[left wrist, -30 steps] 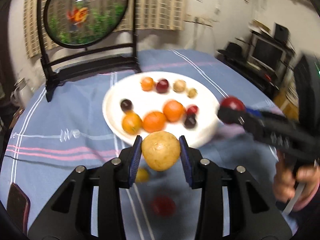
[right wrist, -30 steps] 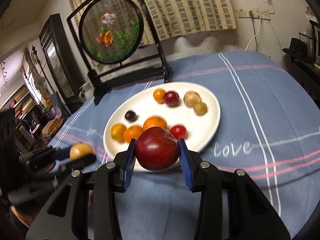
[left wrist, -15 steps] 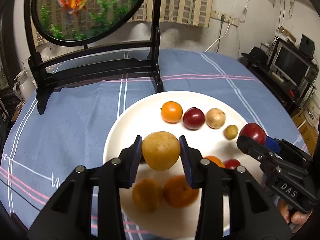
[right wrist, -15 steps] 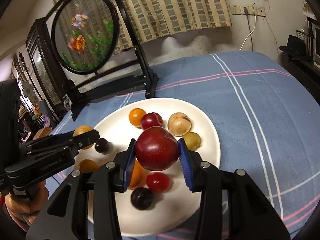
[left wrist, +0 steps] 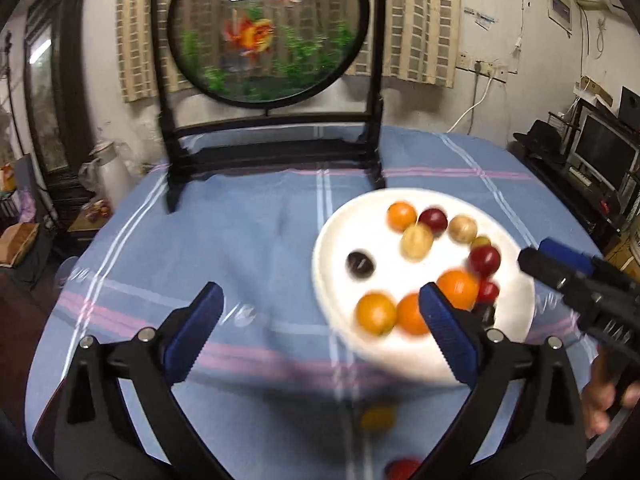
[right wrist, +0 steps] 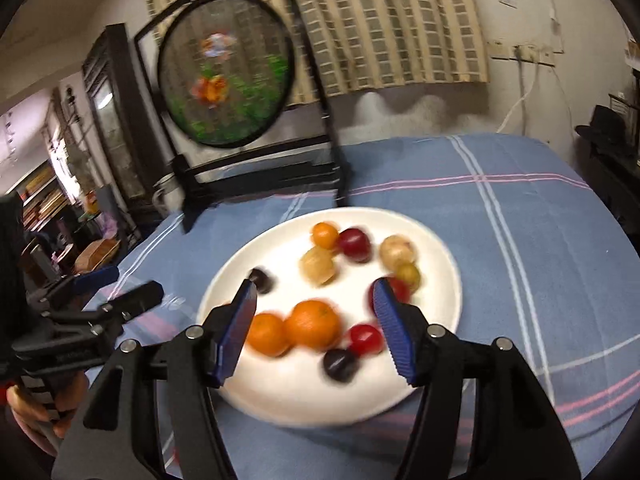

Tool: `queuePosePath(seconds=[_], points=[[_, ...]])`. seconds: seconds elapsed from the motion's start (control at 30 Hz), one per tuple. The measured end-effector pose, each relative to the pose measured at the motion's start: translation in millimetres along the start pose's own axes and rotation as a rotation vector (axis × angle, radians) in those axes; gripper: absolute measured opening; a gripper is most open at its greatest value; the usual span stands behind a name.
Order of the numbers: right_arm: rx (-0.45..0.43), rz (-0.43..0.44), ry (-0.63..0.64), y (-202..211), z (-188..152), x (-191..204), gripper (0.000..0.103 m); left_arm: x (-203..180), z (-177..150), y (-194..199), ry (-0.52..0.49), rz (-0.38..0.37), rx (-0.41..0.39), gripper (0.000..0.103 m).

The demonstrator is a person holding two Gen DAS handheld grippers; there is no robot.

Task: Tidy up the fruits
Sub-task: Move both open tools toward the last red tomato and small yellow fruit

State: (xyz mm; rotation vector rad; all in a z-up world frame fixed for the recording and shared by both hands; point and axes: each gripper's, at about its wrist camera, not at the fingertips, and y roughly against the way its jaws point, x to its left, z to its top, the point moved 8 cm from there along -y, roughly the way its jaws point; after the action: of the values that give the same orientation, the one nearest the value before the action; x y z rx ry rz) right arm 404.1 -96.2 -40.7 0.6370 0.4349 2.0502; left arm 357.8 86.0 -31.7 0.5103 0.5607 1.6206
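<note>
Both grippers have let go since half a second ago: the yellow-brown fruit (left wrist: 416, 242) and the red plum (left wrist: 484, 260) now lie on the white plate (left wrist: 332, 276), and the left gripper (left wrist: 320, 332) and right gripper (right wrist: 316, 328) hover over it with jaws spread, empty. Only the left view shows two fruits remaining on the blue tablecloth (left wrist: 240, 248) near the plate's near edge, a yellow one (left wrist: 378, 418) and a red one (left wrist: 402, 469), so sorting isn't done.

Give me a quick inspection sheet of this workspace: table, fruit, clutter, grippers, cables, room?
Surface: round table, blue striped cloth.
Job's things: white plate holding about a dozen fruits; two fruits lie on the cloth.
Clutter: goldfish screen on black stand behind the plate.
Grippers: left gripper open, empty; right gripper open, empty, over the plate.
Cables: white cord from wall socket.
Surroundings: curtain, monitor, cabinet.
</note>
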Motion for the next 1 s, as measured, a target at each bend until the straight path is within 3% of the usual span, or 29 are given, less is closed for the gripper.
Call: queuePosePath(seconds=[0.17, 0.23, 0.37, 0.6, 0.8, 1.0], points=[[0.078, 0.055, 0.063, 17.5, -42.9, 38.9, 0.062, 28.2, -47.4, 21.0, 0.044, 0.029, -0.015, 0.101], [0.104, 0.091, 0.108, 22.9, -64.6, 59.3, 0.062, 44.5, -57.9, 20.2, 0.08, 0.099, 0.027, 0.101], [0.203, 0.108, 0.265, 14.4, -104.9, 97.2, 0.062, 69.6, -53.6, 27.6, 0.141, 0.212, -0.005, 0.101], [0.27, 0.083, 0.373, 0.3, -127.8, 111.1, 0.062, 91.1, -56.9, 28.0, 0.256, 0.202, 0.03, 0.101], [0.296, 0.075, 0.374, -9.0, -136.3, 108.0, 0.061, 87.4, -54.3, 31.1, 0.256, 0.195, 0.014, 0.101], [0.315, 0.074, 0.385, -15.8, -139.6, 111.9, 0.05, 88.6, -54.8, 30.1, 0.27, 0.18, 0.022, 0.101]])
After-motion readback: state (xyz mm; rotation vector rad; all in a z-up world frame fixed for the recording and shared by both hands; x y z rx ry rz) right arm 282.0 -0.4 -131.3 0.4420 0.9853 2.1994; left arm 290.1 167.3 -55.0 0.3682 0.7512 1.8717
